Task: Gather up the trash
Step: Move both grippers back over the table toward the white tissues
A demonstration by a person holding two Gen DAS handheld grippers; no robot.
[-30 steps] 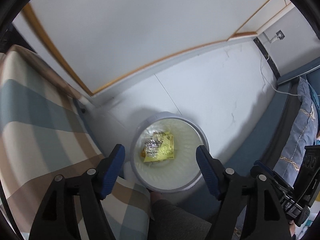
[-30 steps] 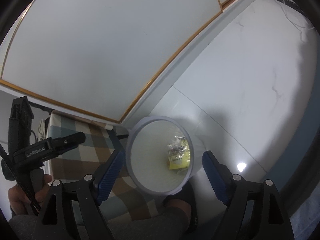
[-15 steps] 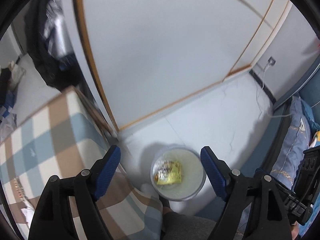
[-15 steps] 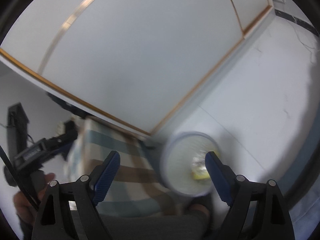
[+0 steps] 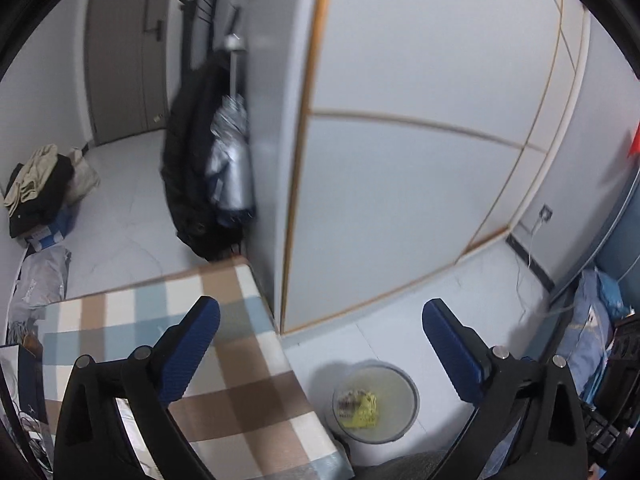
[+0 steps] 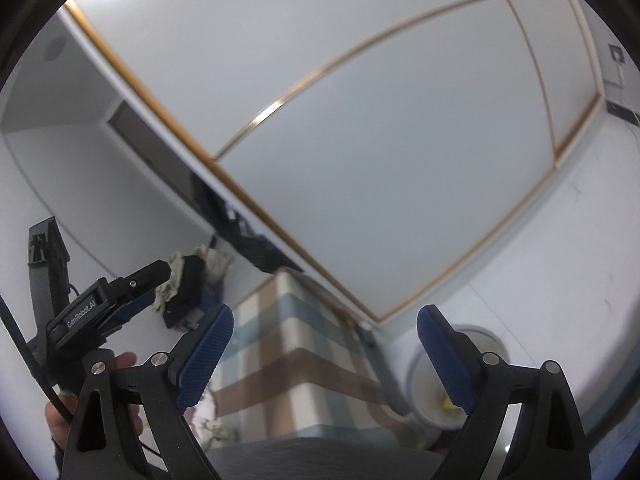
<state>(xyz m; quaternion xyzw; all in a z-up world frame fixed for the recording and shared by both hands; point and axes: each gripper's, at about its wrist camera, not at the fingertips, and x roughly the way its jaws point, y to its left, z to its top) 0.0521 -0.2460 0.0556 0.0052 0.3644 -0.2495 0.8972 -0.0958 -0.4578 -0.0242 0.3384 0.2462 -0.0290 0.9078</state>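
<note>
Both claws are gaping apart and empty, the left gripper (image 5: 321,330) hanging nearer the floor bin (image 5: 408,390) at five o'clock, where yellow trash (image 5: 362,410) is lying, the right gripper (image 6: 325,340) further off.

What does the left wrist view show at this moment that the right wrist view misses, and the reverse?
Only the left wrist view shows the yellow wrapper lying clearly inside the trash bin, plus a dark coat hanging by the wardrobe and the blue bedding. Only the right wrist view shows the left gripper itself, held in a hand. Both share the plaid cloth, the wardrobe doors, the clothes pile and the bin, and each gripper's own fingers spread open and empty, right gripper included.
</note>
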